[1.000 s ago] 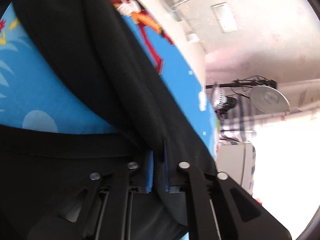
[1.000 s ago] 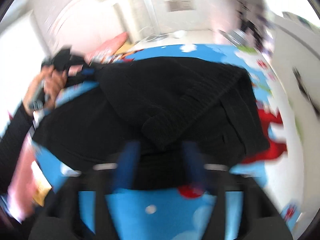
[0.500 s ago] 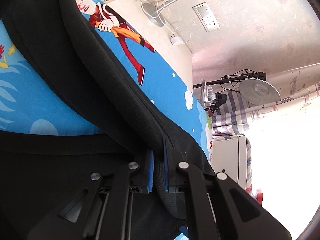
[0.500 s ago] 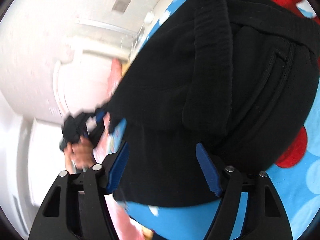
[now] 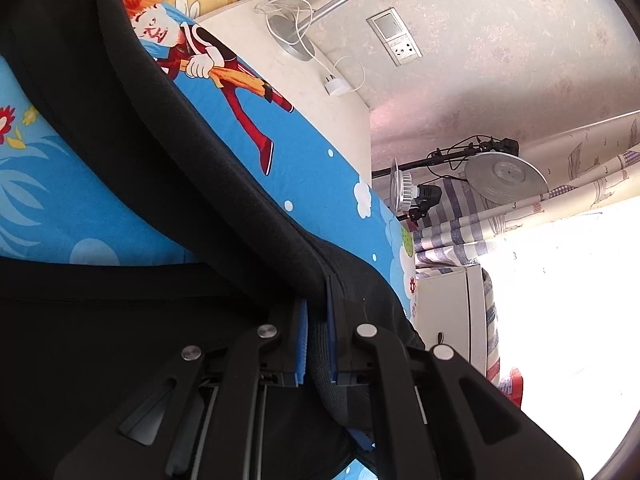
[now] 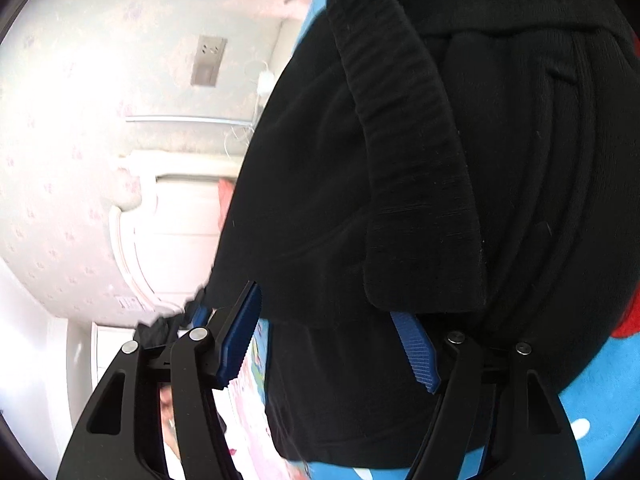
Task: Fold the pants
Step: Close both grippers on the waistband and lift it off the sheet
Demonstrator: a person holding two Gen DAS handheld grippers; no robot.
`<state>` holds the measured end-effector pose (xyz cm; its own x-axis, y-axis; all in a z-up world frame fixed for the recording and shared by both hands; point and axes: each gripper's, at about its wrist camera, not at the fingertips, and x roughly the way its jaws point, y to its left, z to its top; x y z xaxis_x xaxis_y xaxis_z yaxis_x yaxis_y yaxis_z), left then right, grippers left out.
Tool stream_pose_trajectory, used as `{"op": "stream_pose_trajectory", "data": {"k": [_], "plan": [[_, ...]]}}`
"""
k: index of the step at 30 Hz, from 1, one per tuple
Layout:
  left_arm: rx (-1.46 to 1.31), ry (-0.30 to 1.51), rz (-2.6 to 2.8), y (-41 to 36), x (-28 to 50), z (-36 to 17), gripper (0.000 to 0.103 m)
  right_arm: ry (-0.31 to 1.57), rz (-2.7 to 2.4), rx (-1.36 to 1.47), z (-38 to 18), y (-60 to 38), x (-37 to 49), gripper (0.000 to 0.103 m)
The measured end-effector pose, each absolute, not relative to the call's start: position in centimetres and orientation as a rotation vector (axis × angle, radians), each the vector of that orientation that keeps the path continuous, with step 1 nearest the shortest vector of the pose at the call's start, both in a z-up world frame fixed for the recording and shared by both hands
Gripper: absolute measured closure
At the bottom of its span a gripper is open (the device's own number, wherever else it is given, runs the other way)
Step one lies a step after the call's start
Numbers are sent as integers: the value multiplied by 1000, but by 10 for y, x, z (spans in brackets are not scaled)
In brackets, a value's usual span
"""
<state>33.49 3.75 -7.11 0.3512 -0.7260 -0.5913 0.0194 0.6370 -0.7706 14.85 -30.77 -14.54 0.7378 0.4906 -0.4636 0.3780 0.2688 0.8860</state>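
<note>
While the black pants point(image 5: 168, 168) lie partly doubled over on a blue cartoon-print sheet point(image 5: 312, 176), the left gripper point(image 5: 317, 340) has its blue pads point(image 5: 301, 344) pressed tight on a thick seam or hem of the fabric, which runs up and away from the jaws in a taut ridge. The right gripper point(image 6: 332, 344) stands with its jaws spread wide, holding nothing; its fingertips frame the lower edge of the cloth, where a ribbed band point(image 6: 416, 160), probably the waistband or a cuff, lies folded over the rest of the pants point(image 6: 520, 200). The fold looks partly made, with the free hand apparently lining up for a second hold. The main risk, judging from this, is that the right jaws close on only the top layer, or on the ribbed band alone, so that the layers beneath slide and the fold skews when lifted. The left grip sits on a narrow strip of fabric; a sharp pull could drag it free or bunch the cloth toward that corner. The sheet itself lies just under the edge and could be pinched along with the pants if the right fingers come in too low. A charger and cable point(image 5: 336, 86) on the shelf beyond sit well apart from the work.
</note>
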Motion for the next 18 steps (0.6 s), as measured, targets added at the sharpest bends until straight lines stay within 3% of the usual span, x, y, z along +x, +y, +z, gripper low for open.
{"op": "stream_pose_trajectory", "data": {"k": [2,3,12,18], "plan": [[-761,1108,-548,43,328,-69,96,791,68,1249,-139,-313,154,81],[-765,1103,-547,43,325,-68,96,778,66,1214,-134,-317,154,84],[-740,1041,-550,49,221,-60,98,613,29,918,-58,-346,102,91],[-661,1071,-540,29,131,-89,98,760,-87,895,-112,-363,86,91]]}}
